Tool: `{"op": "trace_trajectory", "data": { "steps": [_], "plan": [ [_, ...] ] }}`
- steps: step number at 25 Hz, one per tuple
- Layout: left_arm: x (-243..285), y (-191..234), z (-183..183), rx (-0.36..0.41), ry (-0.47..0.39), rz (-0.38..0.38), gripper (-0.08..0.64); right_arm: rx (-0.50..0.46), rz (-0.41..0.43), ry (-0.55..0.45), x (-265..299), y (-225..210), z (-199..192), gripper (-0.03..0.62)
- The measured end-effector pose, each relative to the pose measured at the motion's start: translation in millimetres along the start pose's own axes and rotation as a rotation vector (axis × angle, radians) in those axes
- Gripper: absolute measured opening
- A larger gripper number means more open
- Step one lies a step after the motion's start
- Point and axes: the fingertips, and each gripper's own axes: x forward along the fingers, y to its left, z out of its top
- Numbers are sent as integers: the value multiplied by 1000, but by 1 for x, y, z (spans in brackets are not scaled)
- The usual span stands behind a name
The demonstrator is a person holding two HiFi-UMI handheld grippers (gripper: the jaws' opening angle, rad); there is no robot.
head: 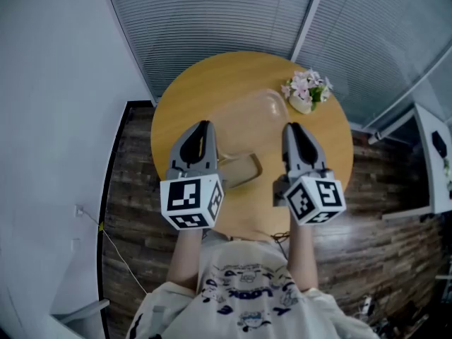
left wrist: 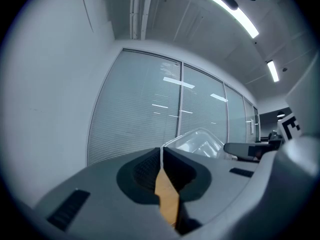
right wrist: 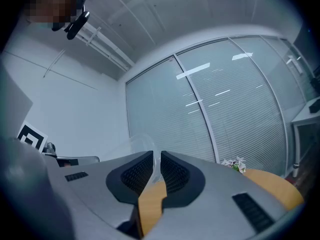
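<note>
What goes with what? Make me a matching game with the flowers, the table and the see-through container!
Things:
1. flowers
2. table
3. clear container

Descriptions:
A. round and wooden
B. pinched at its edges by the left gripper and the right gripper
C. pink and white, standing at the table's far right side

Pairs: 1-C, 2-A, 3-B

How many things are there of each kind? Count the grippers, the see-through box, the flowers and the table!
Grippers: 2, the left gripper and the right gripper, each shut on the box's edge
Clear plastic box: 1
Little pot of flowers: 1
Round wooden table: 1
Total: 5
</note>
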Motion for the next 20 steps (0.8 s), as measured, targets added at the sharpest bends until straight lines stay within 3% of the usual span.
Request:
{"op": "trace_trajectory", "data": {
  "steps": [20],
  "plan": [
    [-2,-6,-2,-4,7,-10,21,-12,-8,7,-6,-3,-1,48]
  ]
}}
